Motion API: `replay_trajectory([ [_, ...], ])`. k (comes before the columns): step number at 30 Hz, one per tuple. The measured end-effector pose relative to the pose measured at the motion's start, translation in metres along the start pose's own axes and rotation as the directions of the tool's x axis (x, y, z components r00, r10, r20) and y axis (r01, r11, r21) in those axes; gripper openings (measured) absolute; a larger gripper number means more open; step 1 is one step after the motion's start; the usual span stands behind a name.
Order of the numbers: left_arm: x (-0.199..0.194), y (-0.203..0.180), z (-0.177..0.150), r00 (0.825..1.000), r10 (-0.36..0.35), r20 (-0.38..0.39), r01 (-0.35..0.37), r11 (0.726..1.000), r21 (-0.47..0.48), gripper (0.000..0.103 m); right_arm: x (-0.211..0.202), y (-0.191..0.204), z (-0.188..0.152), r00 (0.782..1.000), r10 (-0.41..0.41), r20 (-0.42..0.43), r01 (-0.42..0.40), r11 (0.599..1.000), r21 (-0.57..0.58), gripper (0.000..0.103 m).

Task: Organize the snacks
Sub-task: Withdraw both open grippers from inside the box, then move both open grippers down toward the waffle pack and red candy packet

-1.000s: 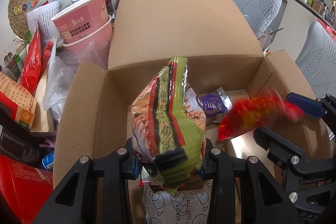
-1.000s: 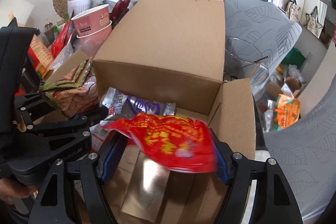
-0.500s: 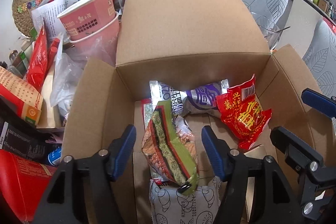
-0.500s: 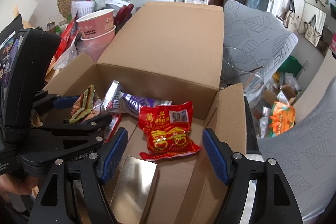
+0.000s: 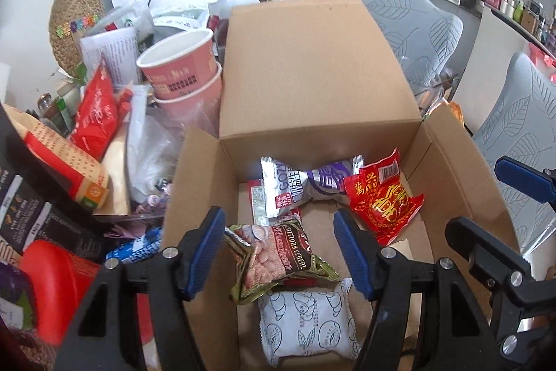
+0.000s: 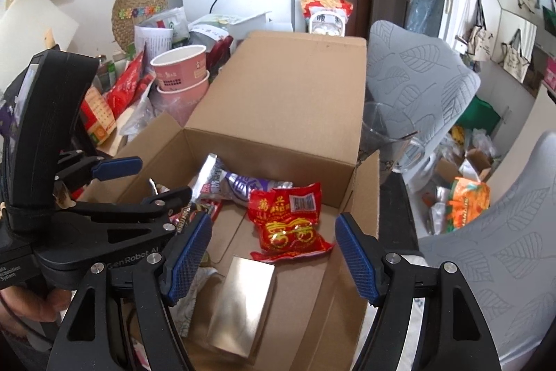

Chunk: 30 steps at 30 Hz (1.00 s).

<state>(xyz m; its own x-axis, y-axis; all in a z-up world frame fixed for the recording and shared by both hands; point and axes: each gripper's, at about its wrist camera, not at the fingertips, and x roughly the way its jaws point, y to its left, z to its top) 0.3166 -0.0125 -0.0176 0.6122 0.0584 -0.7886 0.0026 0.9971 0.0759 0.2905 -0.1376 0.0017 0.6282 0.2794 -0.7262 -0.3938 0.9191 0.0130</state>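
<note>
A: Status of both tools?

B: Left tool (image 5: 278, 249) and right tool (image 6: 271, 252) both gape, empty, above the open brown cardboard box (image 5: 205, 183). Green cereal packet (image 5: 278, 256) and red foil snack packet (image 6: 288, 221) lie inside it.

A: Procedure?

B: Lift straight clear of the box; its upright rear flap (image 5: 312, 65) and the stacked pink paper cups (image 5: 184, 68) left of it crowd any sideways swing.

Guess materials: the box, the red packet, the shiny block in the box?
Box: plain brown cardboard, matte, creased flaps. Red packet: glossy plastic film, crinkled, with glare. Block: mirror-bright faces, probably foil-faced card or metal; can't tell which.
</note>
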Motion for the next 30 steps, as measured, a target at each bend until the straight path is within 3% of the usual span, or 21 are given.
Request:
replay_trajectory([
  [12, -0.081, 0.009, 0.001, 0.993, 0.006, 0.118, -0.005, 1.000, -0.008, 0.065, -0.072, 0.013, 0.011, 0.993, 0.002, 0.120, -0.001, 1.000, -0.002, 0.074],
  [28, -0.196, 0.018, -0.035, 0.957, -0.034, 0.287, 0.047, 0.998, -0.040, 0.065, -0.172, 0.034, -0.002, 0.964, 0.018, 0.266, -0.014, 1.000, -0.018, 0.076],
  [30, -0.205, 0.018, -0.041, 0.954, -0.037, 0.299, 0.051, 0.998, -0.041, 0.069, -0.182, 0.036, -0.007, 0.961, 0.020, 0.277, -0.016, 1.000, -0.016, 0.078],
])
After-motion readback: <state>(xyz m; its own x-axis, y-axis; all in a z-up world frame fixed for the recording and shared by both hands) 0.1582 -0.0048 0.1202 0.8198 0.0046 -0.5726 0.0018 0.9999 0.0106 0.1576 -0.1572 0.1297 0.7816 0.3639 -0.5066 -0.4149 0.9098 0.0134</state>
